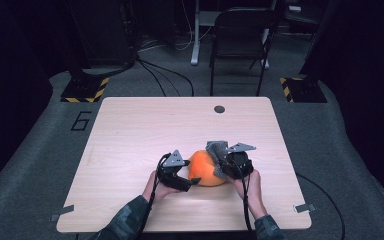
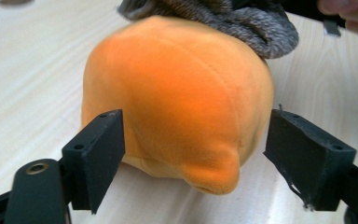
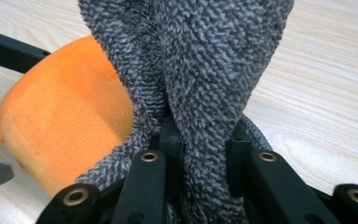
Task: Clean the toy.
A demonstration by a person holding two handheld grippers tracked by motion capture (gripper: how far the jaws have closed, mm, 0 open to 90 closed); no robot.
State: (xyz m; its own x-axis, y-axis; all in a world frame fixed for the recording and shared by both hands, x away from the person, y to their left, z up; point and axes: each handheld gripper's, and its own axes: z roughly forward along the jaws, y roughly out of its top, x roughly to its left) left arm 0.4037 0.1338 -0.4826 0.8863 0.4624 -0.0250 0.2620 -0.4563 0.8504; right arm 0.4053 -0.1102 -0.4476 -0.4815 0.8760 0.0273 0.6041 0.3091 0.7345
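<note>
An orange plush toy (image 1: 205,169) lies on the wooden table (image 1: 130,130) near its front edge, with a grey knitted cloth (image 1: 216,148) over its right side. In the left gripper view the toy (image 2: 177,93) sits between my left gripper's (image 2: 200,163) jaws, which stand apart; the right pad (image 2: 307,158) is clear of the plush. My left gripper (image 1: 191,181) is at the toy's left. My right gripper (image 1: 220,167) is at its right, shut on a fold of the grey cloth (image 3: 191,56) that rises from its jaws (image 3: 200,140). The orange toy (image 3: 65,126) lies to the left behind the cloth.
A person's hands and sleeves come in from the table's front edge. A dark round hole (image 1: 219,109) marks the table's far side. Beyond the table stand a black chair (image 1: 240,35) and floor cables.
</note>
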